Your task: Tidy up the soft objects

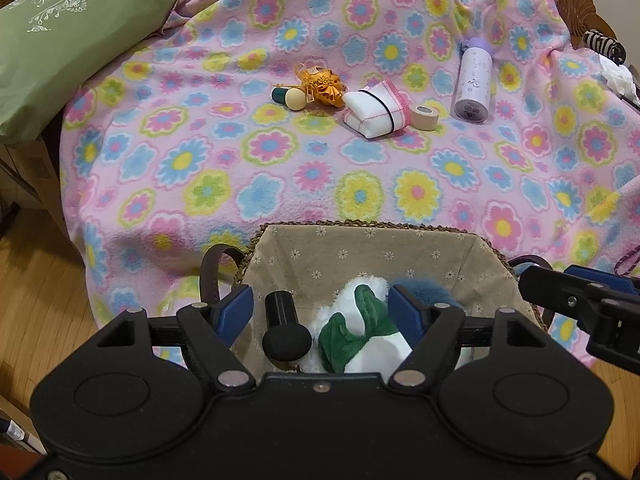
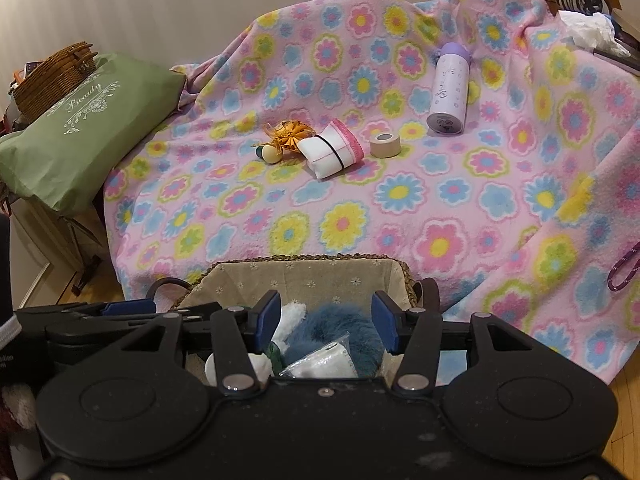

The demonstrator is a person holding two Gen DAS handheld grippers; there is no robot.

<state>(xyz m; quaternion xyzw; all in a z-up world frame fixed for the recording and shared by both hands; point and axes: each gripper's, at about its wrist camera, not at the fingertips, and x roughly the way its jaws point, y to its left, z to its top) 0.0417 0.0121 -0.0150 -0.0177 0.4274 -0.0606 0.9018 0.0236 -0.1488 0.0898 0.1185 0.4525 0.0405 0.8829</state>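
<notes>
A lined woven basket stands at the near edge of the flowered blanket. It holds a white plush with a green scarf, a blue fluffy toy, a black roller and a clear packet. My left gripper is open and empty above the basket. My right gripper is open and empty above it too, and it also shows in the left wrist view. Farther back lie a folded white cloth with pink trim and an orange fabric flower.
A purple bottle, a tape roll and a small green-and-cream capsule lie on the blanket. A green pillow sits at left, a wicker basket behind it. Wood floor lies below.
</notes>
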